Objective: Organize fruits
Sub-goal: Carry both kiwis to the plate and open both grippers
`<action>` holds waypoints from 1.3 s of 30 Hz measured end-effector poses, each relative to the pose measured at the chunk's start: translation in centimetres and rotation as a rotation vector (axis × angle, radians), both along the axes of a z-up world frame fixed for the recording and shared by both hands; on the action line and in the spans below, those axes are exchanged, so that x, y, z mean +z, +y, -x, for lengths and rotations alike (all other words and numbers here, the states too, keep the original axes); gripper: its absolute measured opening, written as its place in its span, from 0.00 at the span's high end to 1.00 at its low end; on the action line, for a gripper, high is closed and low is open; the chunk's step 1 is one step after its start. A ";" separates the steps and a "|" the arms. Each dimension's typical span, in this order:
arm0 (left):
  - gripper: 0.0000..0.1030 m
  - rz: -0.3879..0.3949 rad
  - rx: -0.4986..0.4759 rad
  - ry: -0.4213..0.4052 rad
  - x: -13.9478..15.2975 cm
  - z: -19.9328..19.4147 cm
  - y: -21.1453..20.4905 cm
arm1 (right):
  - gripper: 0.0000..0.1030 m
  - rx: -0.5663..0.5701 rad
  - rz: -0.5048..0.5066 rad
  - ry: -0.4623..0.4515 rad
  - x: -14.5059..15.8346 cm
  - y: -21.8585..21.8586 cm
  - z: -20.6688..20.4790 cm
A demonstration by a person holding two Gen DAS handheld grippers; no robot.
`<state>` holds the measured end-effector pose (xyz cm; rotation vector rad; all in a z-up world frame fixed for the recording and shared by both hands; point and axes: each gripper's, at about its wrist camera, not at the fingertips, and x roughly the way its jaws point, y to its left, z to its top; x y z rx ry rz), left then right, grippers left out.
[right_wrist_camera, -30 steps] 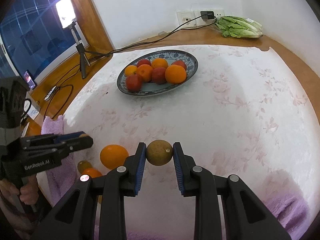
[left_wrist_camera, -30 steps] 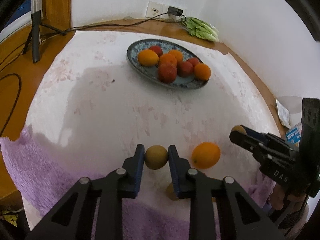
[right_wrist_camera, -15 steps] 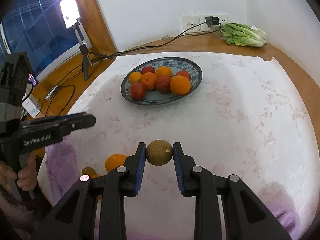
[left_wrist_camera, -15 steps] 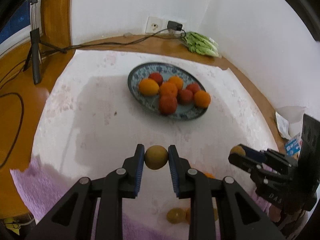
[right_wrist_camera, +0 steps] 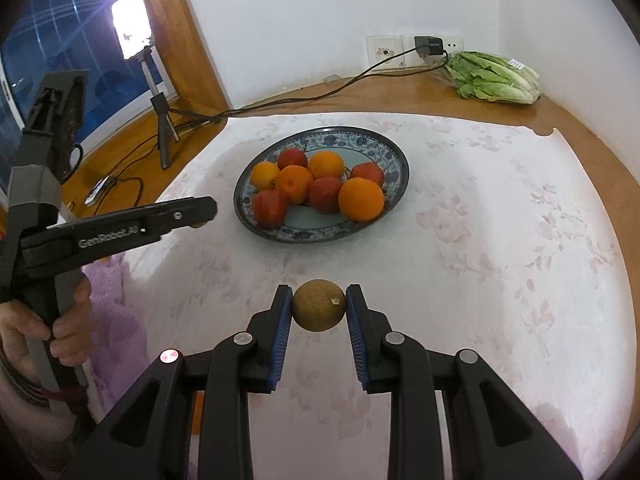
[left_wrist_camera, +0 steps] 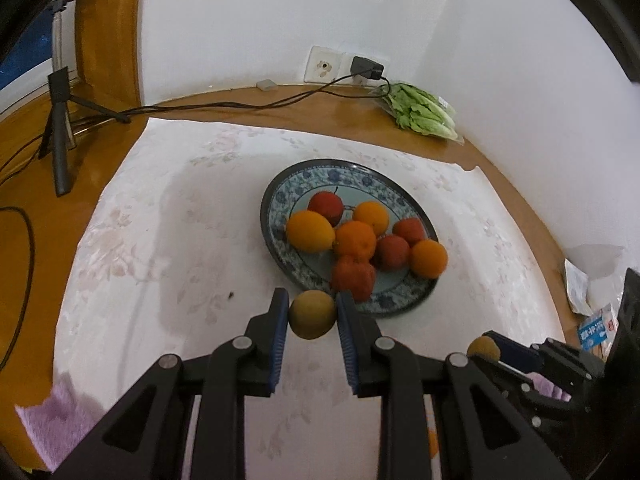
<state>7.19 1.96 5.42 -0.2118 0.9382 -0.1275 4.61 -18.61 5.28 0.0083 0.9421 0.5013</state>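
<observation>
My left gripper (left_wrist_camera: pixel 312 307) is shut on a small round brown fruit (left_wrist_camera: pixel 312 320), held just above the near rim of the blue patterned plate (left_wrist_camera: pixel 276 192). The plate holds several oranges (left_wrist_camera: pixel 310 231) and red fruits (left_wrist_camera: pixel 353 276). My right gripper (right_wrist_camera: pixel 319 295) is shut on a second brown fruit (right_wrist_camera: pixel 318 312), over the white cloth a short way before the plate (right_wrist_camera: pixel 320 236). In the left wrist view the right gripper (left_wrist_camera: pixel 490 346) shows at lower right with its fruit (left_wrist_camera: pixel 482 347). A hand (right_wrist_camera: pixel 64 332) holds the left gripper (right_wrist_camera: pixel 206 212) at the left.
Bagged lettuce (left_wrist_camera: pixel 420 114) lies by the wall socket (left_wrist_camera: pixel 324 66) at the back, with a cable running left. A small tripod (left_wrist_camera: pixel 60 120) stands on the wooden ledge at the left. A purple towel (left_wrist_camera: pixel 52 420) hangs at the near edge. Packets (left_wrist_camera: pixel 596 324) lie at right.
Both grippers moved forward toward the plate with their fruits, the left one farther. The loose oranges near the table's front edge have slipped out of view under the grippers.
</observation>
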 end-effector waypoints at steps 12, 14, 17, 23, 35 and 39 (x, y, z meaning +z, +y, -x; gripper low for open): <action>0.76 -0.046 -0.027 -0.007 -1.4 -2.8 -1.1 | 0.72 0.006 0.001 -0.040 0.1 2.1 -2.8; 0.75 -0.058 -0.028 -0.013 -1.4 -3.0 -1.1 | 0.72 0.003 -0.006 -0.039 -0.2 2.3 -3.3; 0.75 -0.078 -0.021 -0.015 -1.7 -3.5 -1.0 | 0.72 0.005 -0.007 -0.040 -0.6 2.7 -3.8; 0.75 -0.099 -0.021 -0.016 -2.3 -4.0 -0.8 | 0.72 -0.002 -0.002 -0.029 -1.6 3.2 -4.5; 0.75 -0.099 -0.034 -0.024 -2.3 -4.1 -0.7 | 0.72 -0.011 -0.012 -0.035 -2.0 3.2 -5.0; 0.68 -0.086 -0.026 -0.019 -2.2 -4.1 -0.5 | 0.66 -0.014 -0.019 -0.042 -1.9 3.1 -5.0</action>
